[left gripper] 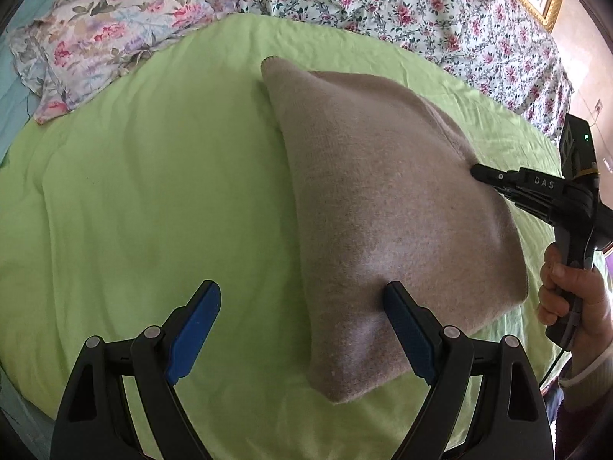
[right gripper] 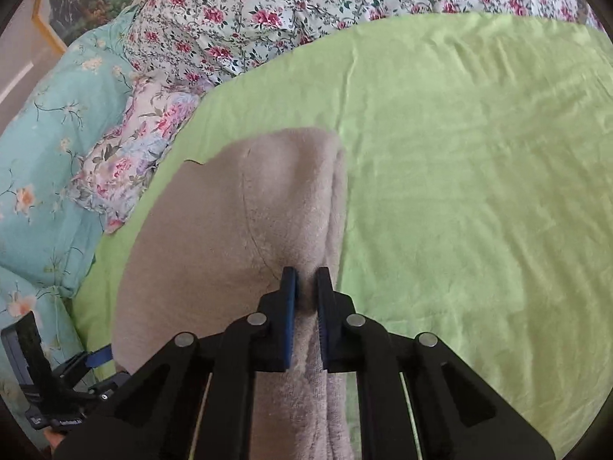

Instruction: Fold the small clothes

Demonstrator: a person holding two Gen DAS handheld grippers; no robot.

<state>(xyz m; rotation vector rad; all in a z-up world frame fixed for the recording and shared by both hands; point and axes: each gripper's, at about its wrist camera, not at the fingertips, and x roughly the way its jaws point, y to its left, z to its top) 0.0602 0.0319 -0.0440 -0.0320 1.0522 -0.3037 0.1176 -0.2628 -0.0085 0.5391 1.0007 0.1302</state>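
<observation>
Left hand-held gripper (left gripper: 300, 335) spread over beige garment (left gripper: 383, 207); one finger touches it.
Right hand-held gripper (right gripper: 305, 299) pinches its edge fold; lower garment hidden behind fingers, green sheet (right gripper: 479, 172) beneath.

We look from the left wrist steeply down and forward along the left gripper (left gripper: 302, 329) onto the green sheet (left gripper: 153, 191), close above it, facing the floral quilt (left gripper: 383, 4) at its far edge. From the right wrist we look down along the right gripper (right gripper: 305, 287), equally near. Both views share the beige garment (left gripper: 383, 199), the sheet, the floral pillow (left gripper: 107, 38) and the quilt; each catches the other gripper at its edge.
</observation>
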